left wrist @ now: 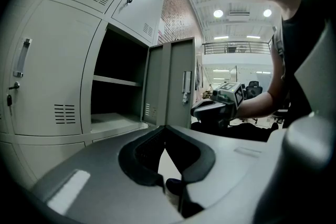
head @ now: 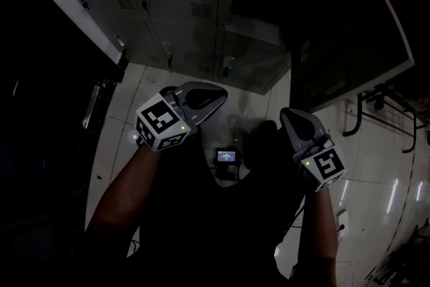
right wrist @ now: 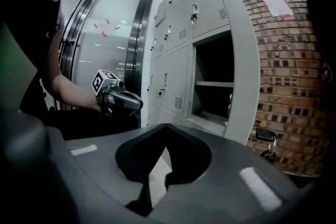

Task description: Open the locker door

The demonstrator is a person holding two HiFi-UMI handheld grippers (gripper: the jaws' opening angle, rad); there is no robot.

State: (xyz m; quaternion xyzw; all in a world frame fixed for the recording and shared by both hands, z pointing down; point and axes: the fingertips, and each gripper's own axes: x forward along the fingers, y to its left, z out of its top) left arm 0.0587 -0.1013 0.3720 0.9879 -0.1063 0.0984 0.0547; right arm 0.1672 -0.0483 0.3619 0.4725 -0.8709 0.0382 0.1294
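The grey locker bank (head: 168,17) stands ahead of me. One compartment (left wrist: 118,97) is open, with a shelf inside and nothing on it. Its door (left wrist: 178,89) is swung out to the right, handle facing outward, and it also shows in the head view as the door (head: 349,23). The right gripper view shows the same open compartment (right wrist: 212,86). My left gripper (head: 207,96) is held low in front of the lockers with its jaws together and nothing between them. My right gripper (head: 287,119) is shut and empty too, clear of the door. Each appears in the other's view: right gripper (left wrist: 218,107), left gripper (right wrist: 126,99).
Closed lockers with handles (left wrist: 23,57) flank the open one at left and above. A brick wall (right wrist: 294,76) stands right of the lockers, with a padlock (right wrist: 269,139) low beside it. A small lit device (head: 227,156) lies on the tiled floor between my arms.
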